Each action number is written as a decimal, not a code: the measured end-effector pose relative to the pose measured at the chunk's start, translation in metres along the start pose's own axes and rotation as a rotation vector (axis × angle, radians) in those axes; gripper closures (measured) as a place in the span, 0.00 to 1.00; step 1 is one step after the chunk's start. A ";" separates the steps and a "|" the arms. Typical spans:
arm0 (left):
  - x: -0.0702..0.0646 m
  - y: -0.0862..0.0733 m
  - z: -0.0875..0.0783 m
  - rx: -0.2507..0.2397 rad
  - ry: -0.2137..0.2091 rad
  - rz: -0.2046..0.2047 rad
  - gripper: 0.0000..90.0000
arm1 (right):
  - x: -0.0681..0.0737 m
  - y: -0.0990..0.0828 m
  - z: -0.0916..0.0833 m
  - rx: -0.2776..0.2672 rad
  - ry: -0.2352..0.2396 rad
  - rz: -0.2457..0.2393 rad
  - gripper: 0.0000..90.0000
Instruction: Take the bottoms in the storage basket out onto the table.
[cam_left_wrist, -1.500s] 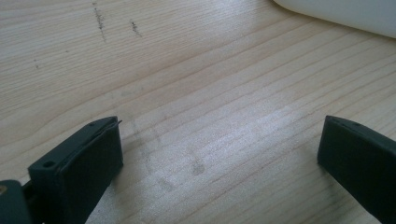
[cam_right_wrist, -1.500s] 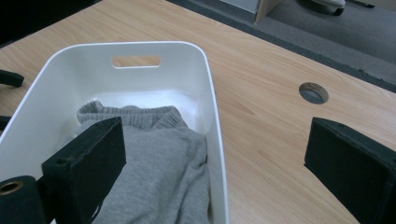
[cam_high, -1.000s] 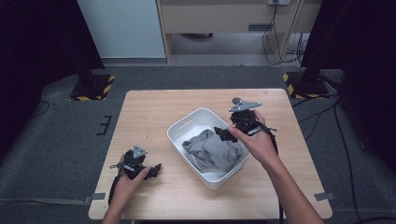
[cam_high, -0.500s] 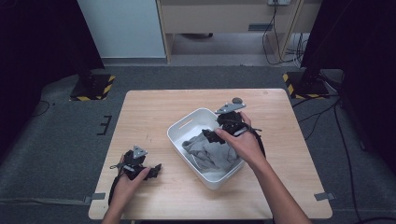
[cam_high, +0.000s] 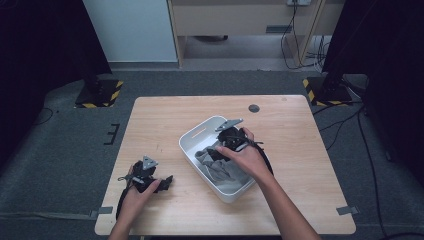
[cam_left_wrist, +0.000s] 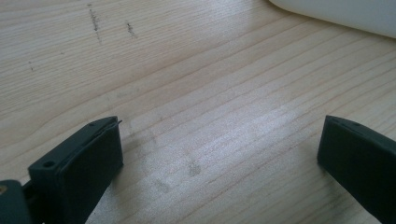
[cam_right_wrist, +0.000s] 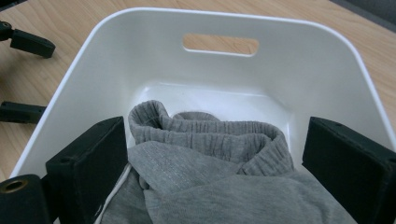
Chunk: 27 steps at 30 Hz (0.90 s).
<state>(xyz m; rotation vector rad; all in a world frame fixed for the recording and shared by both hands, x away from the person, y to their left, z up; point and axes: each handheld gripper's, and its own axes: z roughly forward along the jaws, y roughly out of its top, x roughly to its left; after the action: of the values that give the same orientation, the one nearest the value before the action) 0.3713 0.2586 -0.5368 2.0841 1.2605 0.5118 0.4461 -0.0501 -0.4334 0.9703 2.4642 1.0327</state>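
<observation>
A white plastic bin (cam_high: 194, 136) stands in the middle of the wooden table (cam_high: 160, 120), with a crumpled grey garment (cam_high: 223, 172) inside it. My right gripper (cam_high: 216, 152) reaches down into the bin and is open. In the right gripper view its jaws (cam_right_wrist: 217, 140) straddle the garment's (cam_right_wrist: 210, 140) elastic waistband without closing on it. The bin's far wall (cam_right_wrist: 289, 60) with a handle slot rises behind. Low on the table's front left, my left gripper (cam_high: 167, 181) rests open. Bare wood lies between its jaws (cam_left_wrist: 222, 135), and the bin's edge (cam_left_wrist: 341, 14) shows beyond.
A dark round cable hole (cam_high: 254, 108) sits near the table's back edge. The left gripper's jaw (cam_right_wrist: 28, 44) shows left of the bin in the right gripper view. Black stands with striped bases (cam_high: 100, 92) flank the table on the grey carpet.
My right gripper has moved left from the bin's right rim and down into the bin, over the grey garment. The left gripper has stayed put.
</observation>
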 end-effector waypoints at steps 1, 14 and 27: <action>0.000 0.000 0.000 0.000 0.000 0.000 0.00 | 0.000 -0.001 0.002 0.003 0.000 0.004 0.08; -0.001 0.000 0.000 -0.001 -0.001 -0.001 0.00 | 0.003 -0.015 0.018 0.060 -0.006 0.010 0.07; -0.001 0.000 0.000 -0.001 -0.001 -0.001 0.00 | 0.001 -0.021 0.032 0.097 -0.013 0.031 0.06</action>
<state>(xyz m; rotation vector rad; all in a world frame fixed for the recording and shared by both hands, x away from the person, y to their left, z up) 0.3709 0.2580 -0.5369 2.0825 1.2596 0.5108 0.4514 -0.0435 -0.4712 1.0445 2.5164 0.9203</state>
